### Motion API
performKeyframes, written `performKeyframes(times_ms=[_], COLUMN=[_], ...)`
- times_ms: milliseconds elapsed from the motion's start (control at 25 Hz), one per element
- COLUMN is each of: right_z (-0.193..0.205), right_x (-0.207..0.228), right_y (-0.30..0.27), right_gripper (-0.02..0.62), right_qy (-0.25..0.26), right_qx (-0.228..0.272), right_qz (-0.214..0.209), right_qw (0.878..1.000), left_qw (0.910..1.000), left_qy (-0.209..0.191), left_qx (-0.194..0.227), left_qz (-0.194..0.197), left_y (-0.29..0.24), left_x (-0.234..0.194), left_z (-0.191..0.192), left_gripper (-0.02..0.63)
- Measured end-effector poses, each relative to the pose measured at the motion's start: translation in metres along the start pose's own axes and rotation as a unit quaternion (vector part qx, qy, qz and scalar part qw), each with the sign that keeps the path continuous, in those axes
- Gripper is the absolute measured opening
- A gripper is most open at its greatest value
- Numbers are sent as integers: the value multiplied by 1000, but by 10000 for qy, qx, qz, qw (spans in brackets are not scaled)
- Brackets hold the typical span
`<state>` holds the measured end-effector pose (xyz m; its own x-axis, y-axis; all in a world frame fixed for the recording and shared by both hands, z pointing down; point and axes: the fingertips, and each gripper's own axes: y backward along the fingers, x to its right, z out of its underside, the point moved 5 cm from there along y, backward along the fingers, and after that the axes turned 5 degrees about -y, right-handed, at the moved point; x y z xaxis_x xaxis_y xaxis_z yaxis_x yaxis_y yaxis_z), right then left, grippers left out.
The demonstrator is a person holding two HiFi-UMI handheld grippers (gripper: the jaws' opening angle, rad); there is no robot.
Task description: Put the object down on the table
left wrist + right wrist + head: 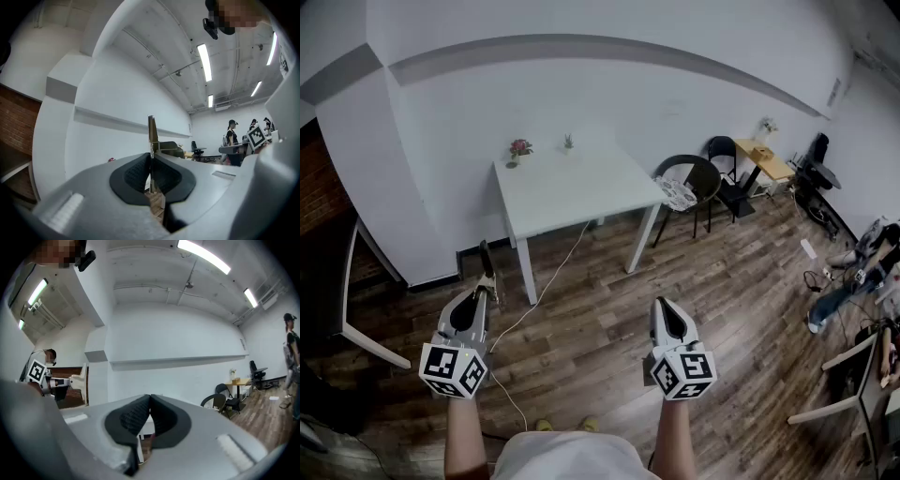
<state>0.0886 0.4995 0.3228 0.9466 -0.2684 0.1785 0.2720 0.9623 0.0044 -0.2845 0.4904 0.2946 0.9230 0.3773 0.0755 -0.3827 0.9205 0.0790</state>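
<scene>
White-topped, the table [581, 192] stands ahead of us against the wall, with a pink flower pot [518, 150] and a small green plant [568, 142] along its far edge. We hold both grippers level, short of the table and above the wooden floor [741, 281]. The left gripper [490, 284] has its fingers [135, 174] clamped on a thin flat object [152, 132], which we see edge-on, sticking out past the tips. The object is in the air, clear of the table, left of its near left leg. The right gripper [662, 305] hovers off the table's near right corner, its fingers [133, 416] closed pad to pad on nothing. A black chair [694, 183] stands right of the table, and a pale cable [551, 281] trails from the table across the floor.
</scene>
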Motion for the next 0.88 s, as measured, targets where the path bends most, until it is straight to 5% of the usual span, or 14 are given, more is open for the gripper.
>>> performKeyframes(times_ms=[880], right_z=[1], right_x=[14], right_y=[-4], right_gripper=[3], right_qy=[-104], right_qx=[51], right_qz=[-192], right_qw=[9997], left_qw=[10000], left_qy=[-20], left_qx=[-65], left_qz=[-63], left_y=[-7], left_x=[16], left_z=[3], left_gripper=[9])
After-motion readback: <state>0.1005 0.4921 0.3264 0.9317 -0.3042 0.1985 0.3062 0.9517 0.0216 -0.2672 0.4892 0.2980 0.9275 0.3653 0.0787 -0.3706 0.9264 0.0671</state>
